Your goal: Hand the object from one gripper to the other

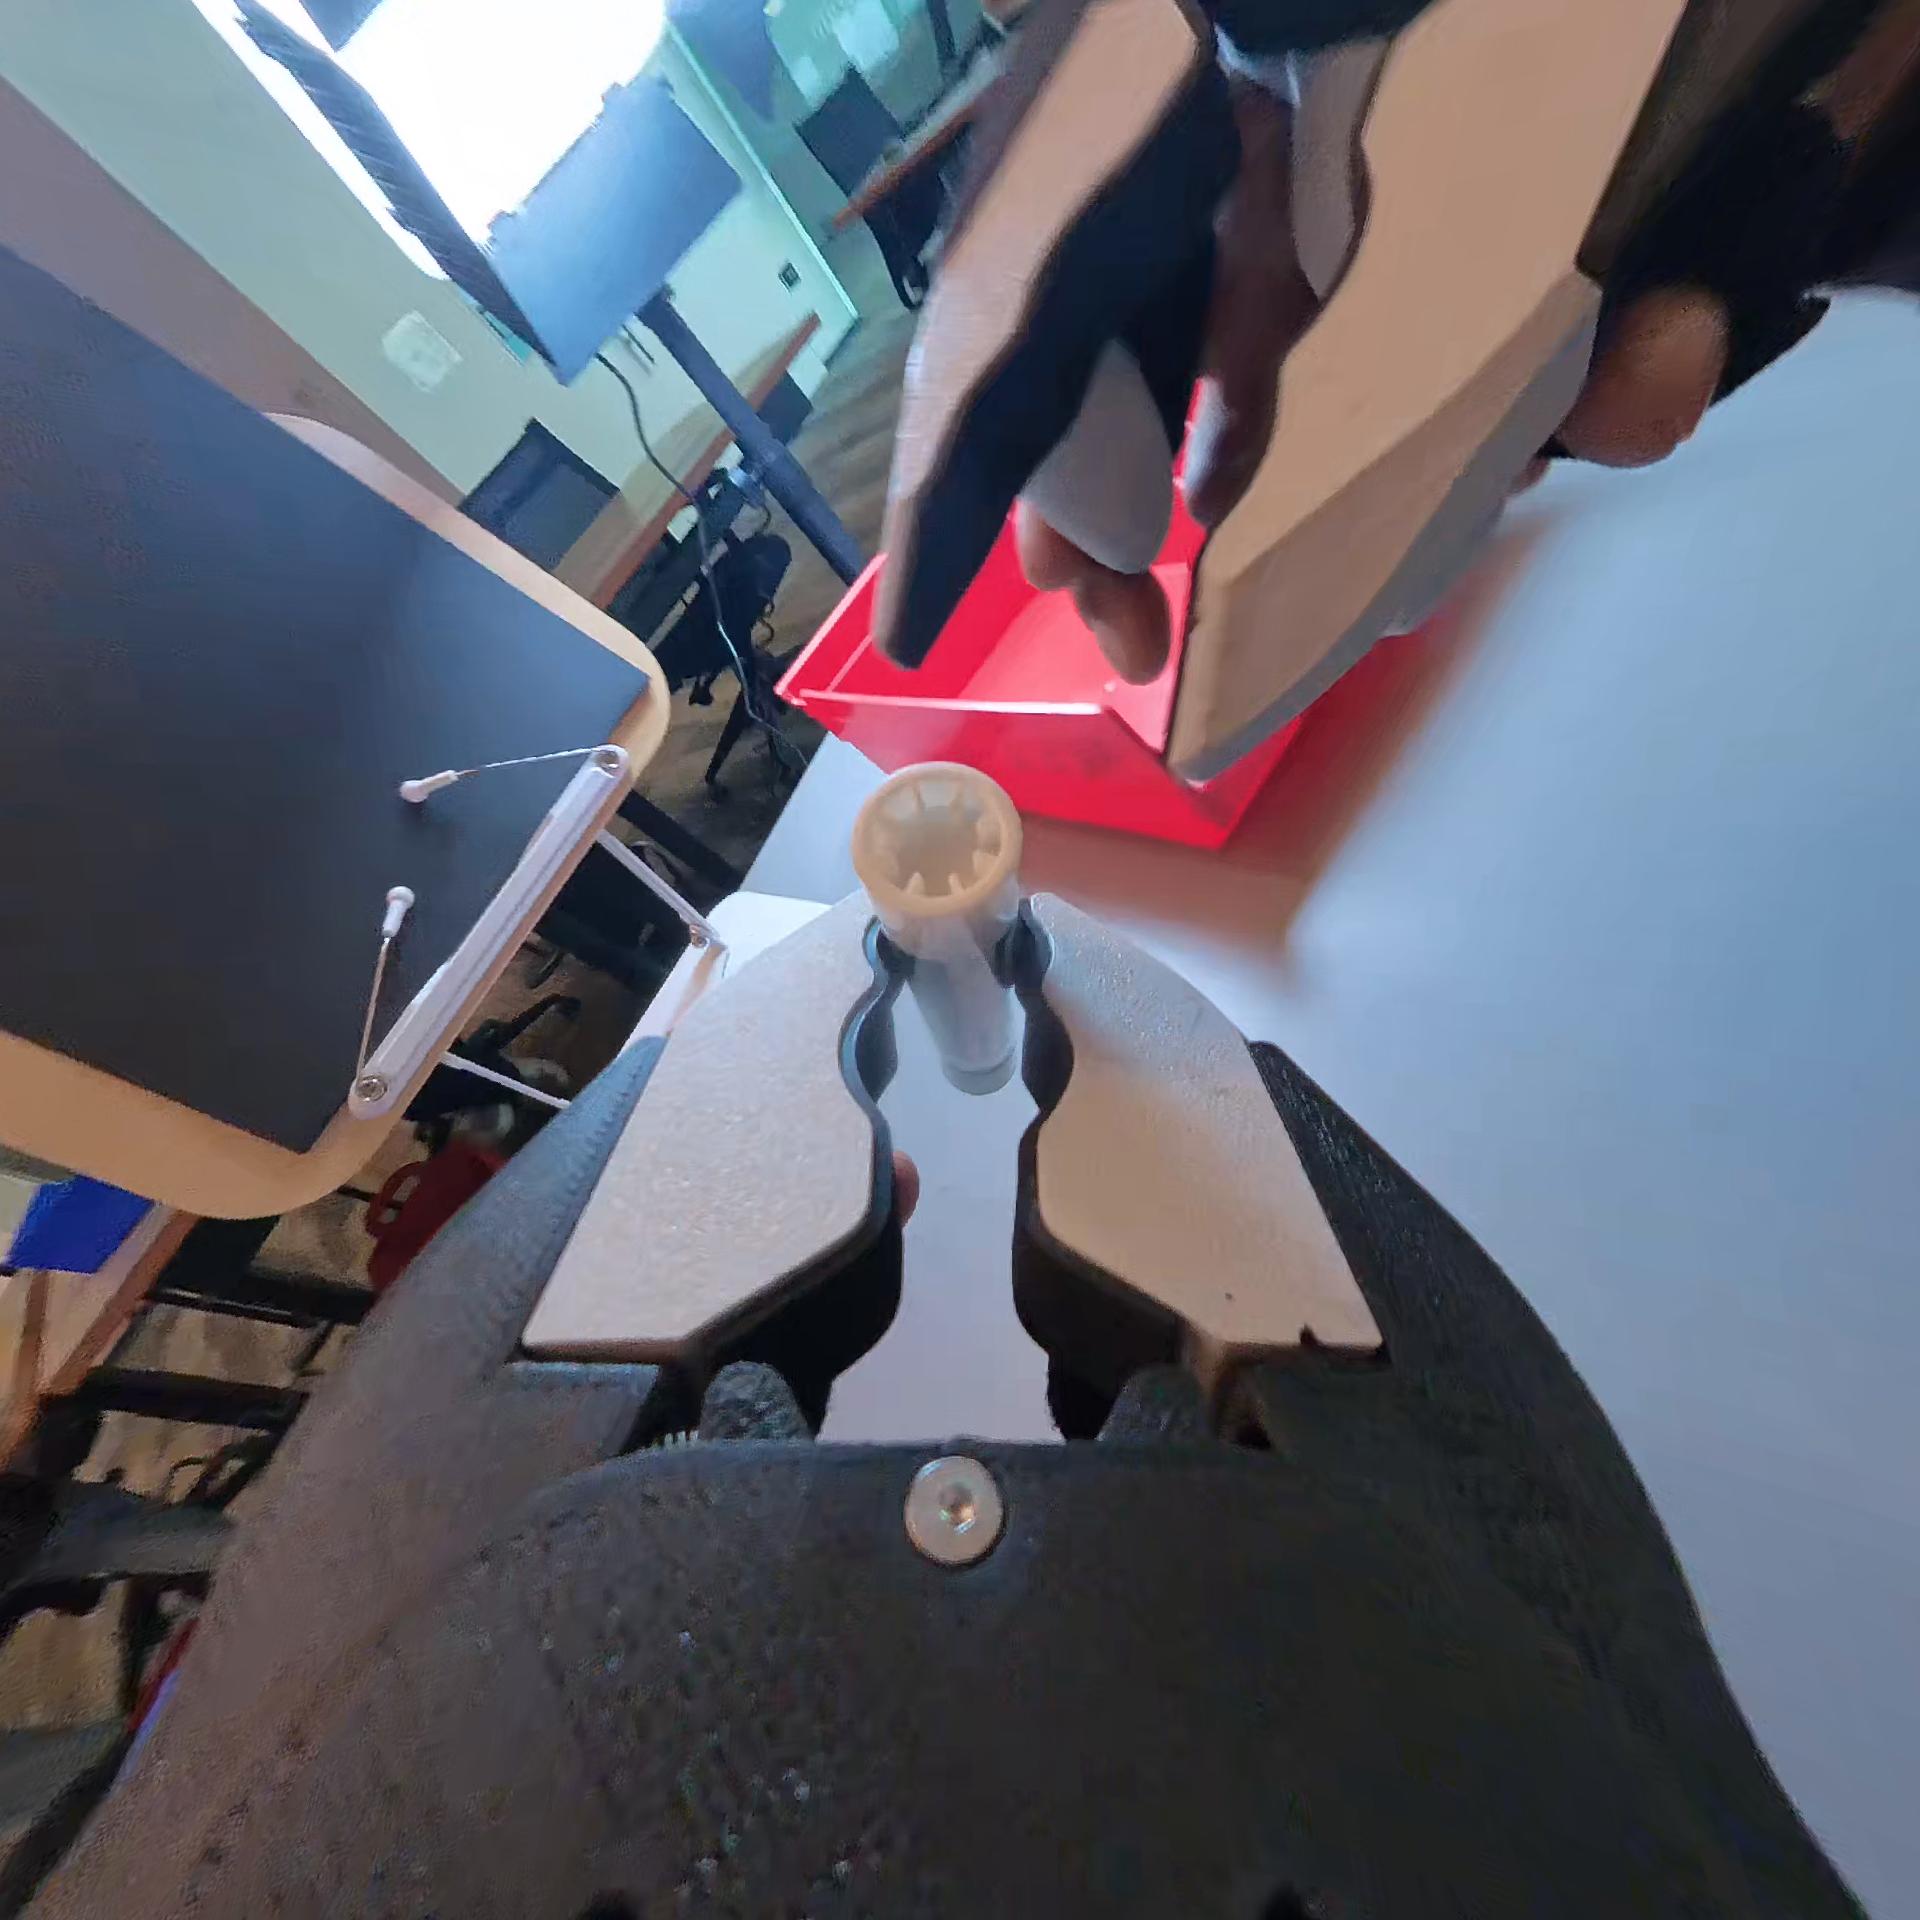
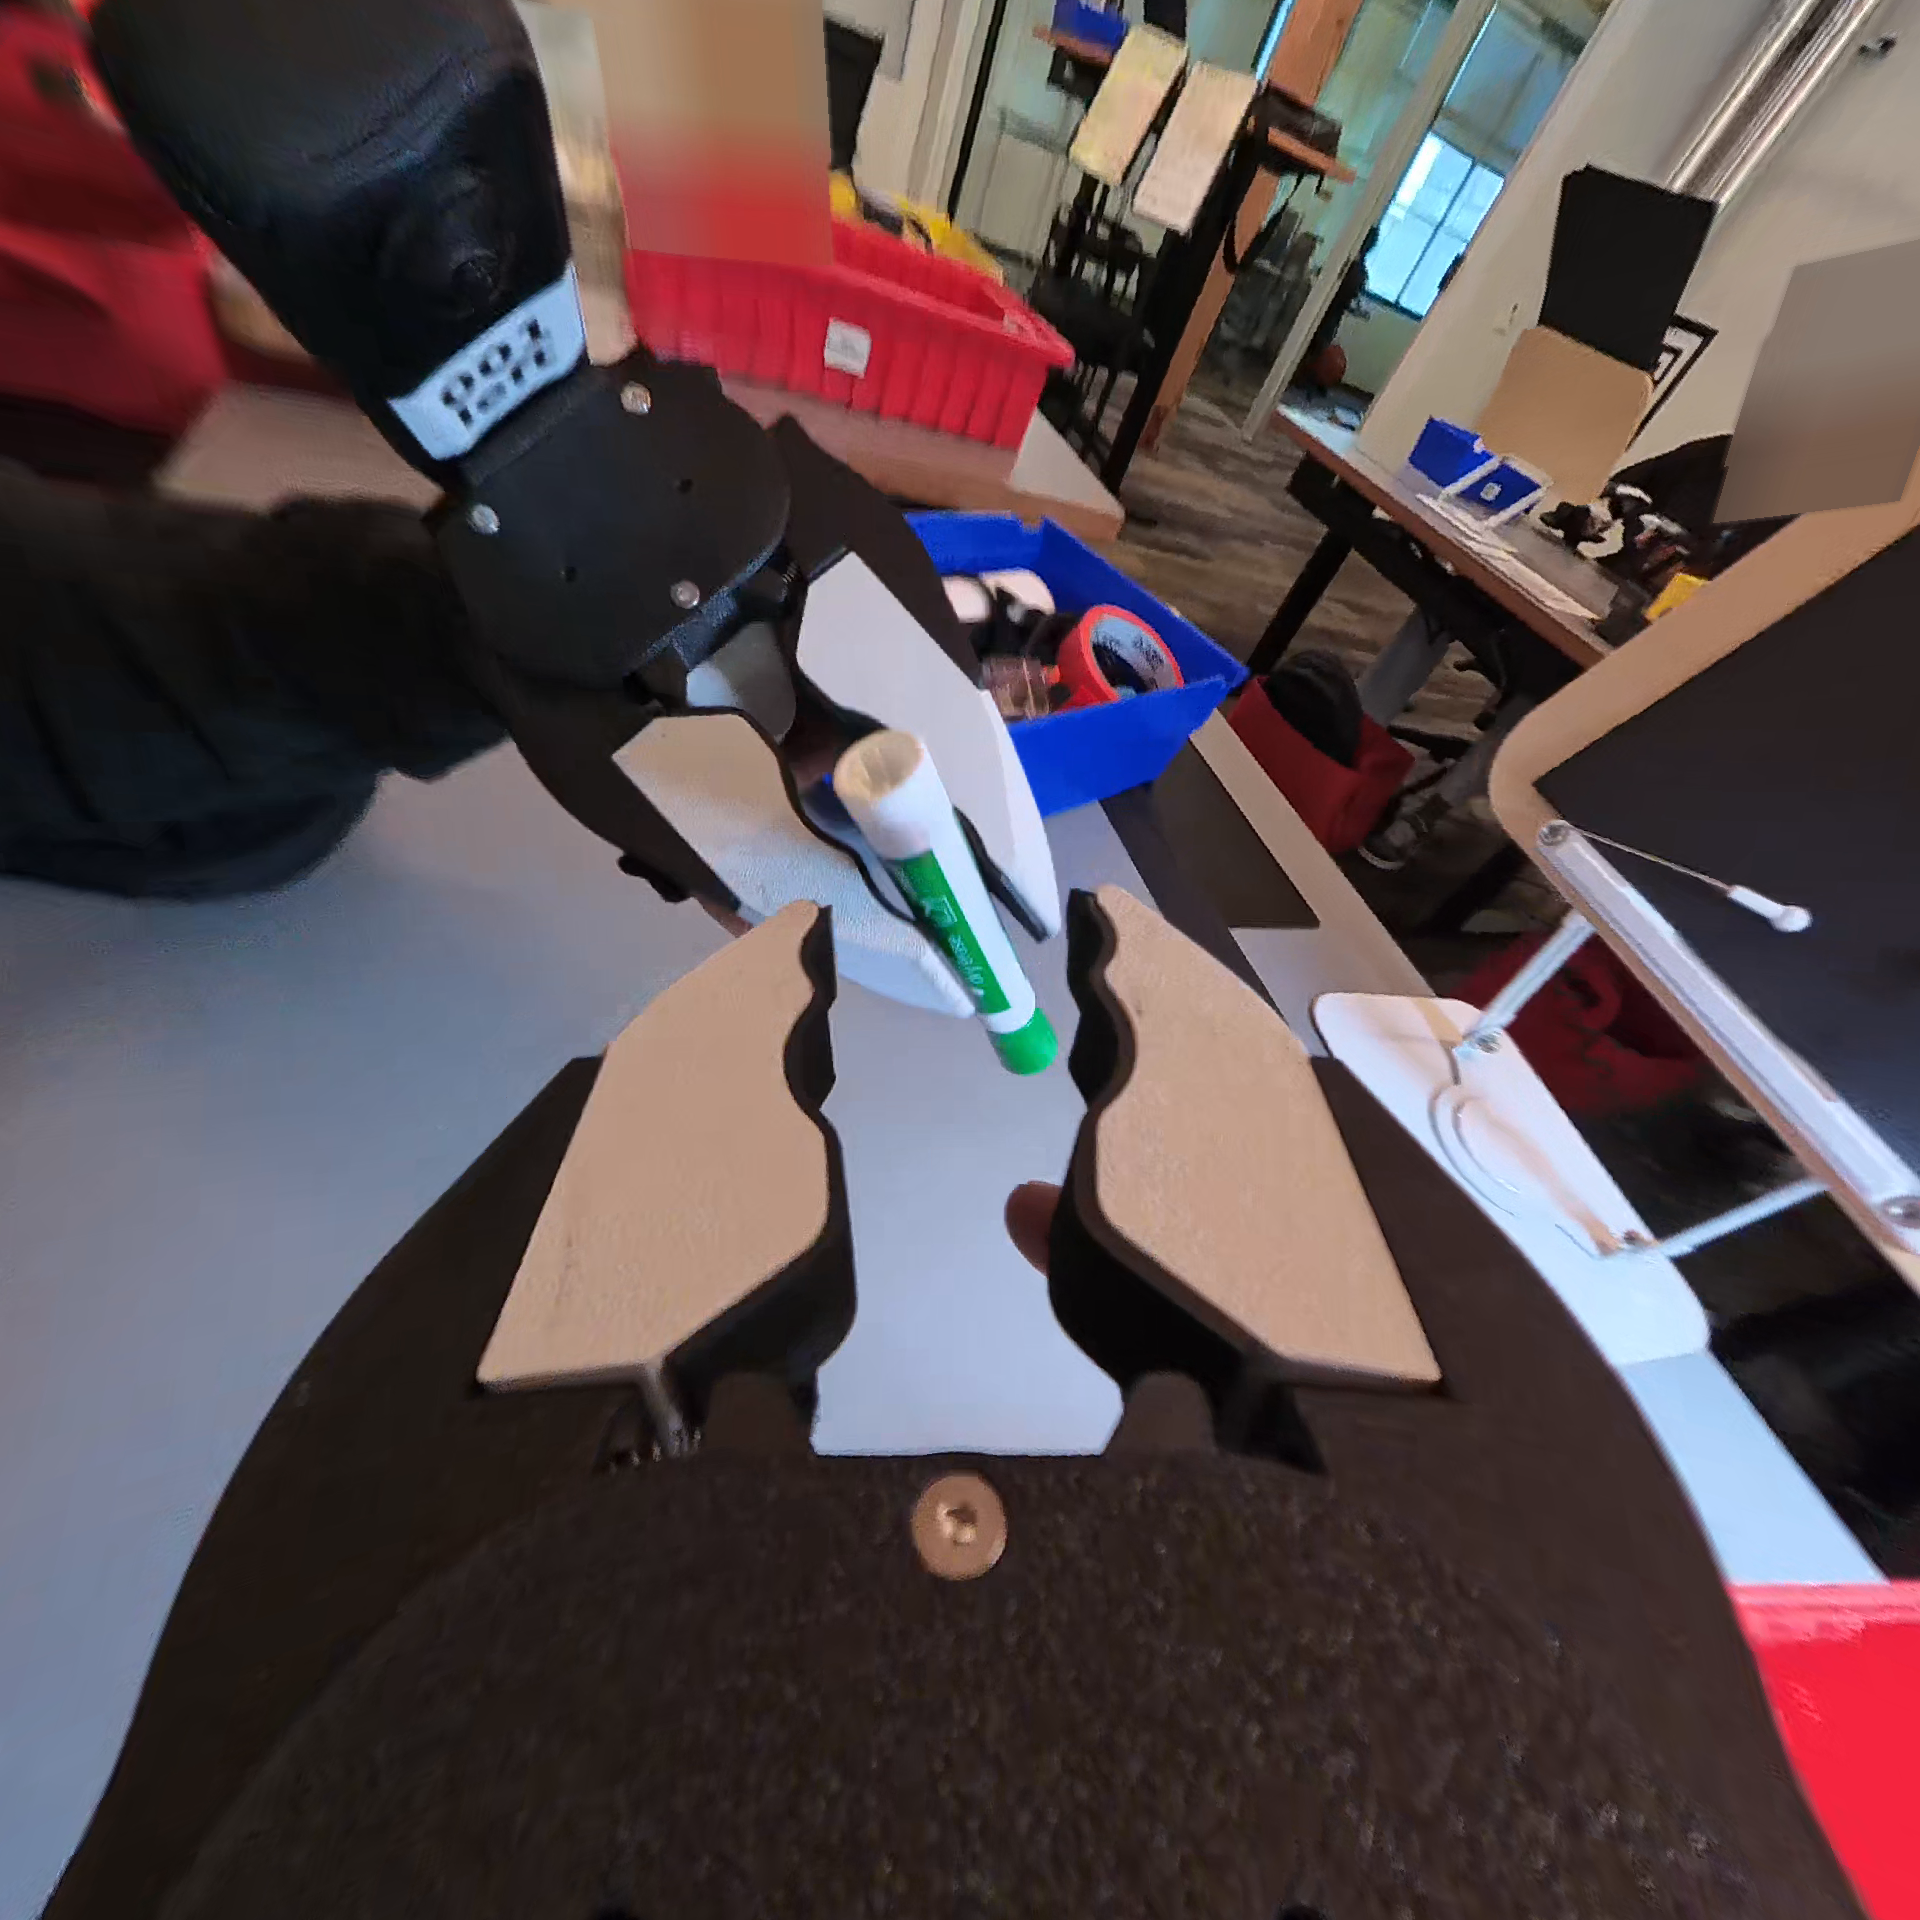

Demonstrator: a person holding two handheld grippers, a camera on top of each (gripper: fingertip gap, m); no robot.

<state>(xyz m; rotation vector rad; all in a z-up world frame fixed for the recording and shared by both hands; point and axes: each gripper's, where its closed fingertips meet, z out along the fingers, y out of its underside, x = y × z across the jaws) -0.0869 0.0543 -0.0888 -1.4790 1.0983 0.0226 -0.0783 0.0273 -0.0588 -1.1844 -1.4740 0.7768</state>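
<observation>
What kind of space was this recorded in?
Probably a shared lab or office workspace: a dark flat monitor on a pole stand, a blue plastic bin holding tape rolls beside the pale grey tabletop, and further desks with partition panels behind.

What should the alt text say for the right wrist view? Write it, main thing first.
The left gripper holds a green-and-white marker tilted, green cap down, just ahead of the open right gripper, which has not closed on it. Below lies a pale grey table; behind it sit a blue bin holding a roll of red tape and a red crate.
</observation>
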